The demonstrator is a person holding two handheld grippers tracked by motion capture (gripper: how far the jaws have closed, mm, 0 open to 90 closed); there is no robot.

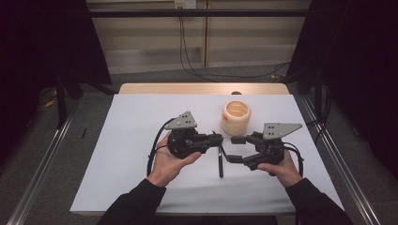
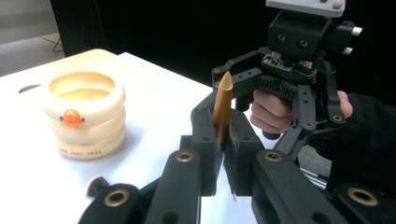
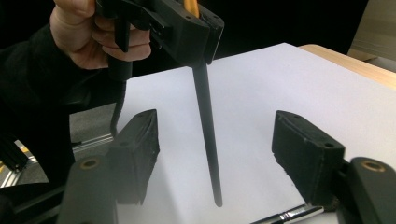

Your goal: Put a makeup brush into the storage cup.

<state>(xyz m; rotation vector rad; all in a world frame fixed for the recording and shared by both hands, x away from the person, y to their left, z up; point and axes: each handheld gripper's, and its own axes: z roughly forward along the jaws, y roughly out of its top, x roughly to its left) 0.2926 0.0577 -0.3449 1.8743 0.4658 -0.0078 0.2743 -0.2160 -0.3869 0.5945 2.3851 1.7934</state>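
Note:
My left gripper (image 1: 218, 139) (image 2: 223, 119) is shut on a thin stick, a brush handle by its look. The stick's golden upper end (image 2: 224, 91) pokes up above the pads. Its long black tapered shaft (image 3: 205, 130) (image 1: 220, 161) hangs down to a point near the white sheet. My right gripper (image 1: 236, 149) (image 3: 215, 119) faces the left one with its jaws open. The black shaft stands in line with the gap between the pads (image 3: 137, 154) and touches neither. The right gripper (image 2: 303, 70) also appears in the left gripper view, held in a hand just behind the stick.
A cream holder made of stacked rings (image 1: 236, 117) (image 2: 84, 112), with an orange dot on its side, stands behind the grippers. A second brush lies on the sheet: its metal ferrule (image 3: 289, 215) is by my right jaw and its dark bristles (image 2: 95, 185) are under my left gripper. A white sheet (image 1: 141, 122) covers the table.

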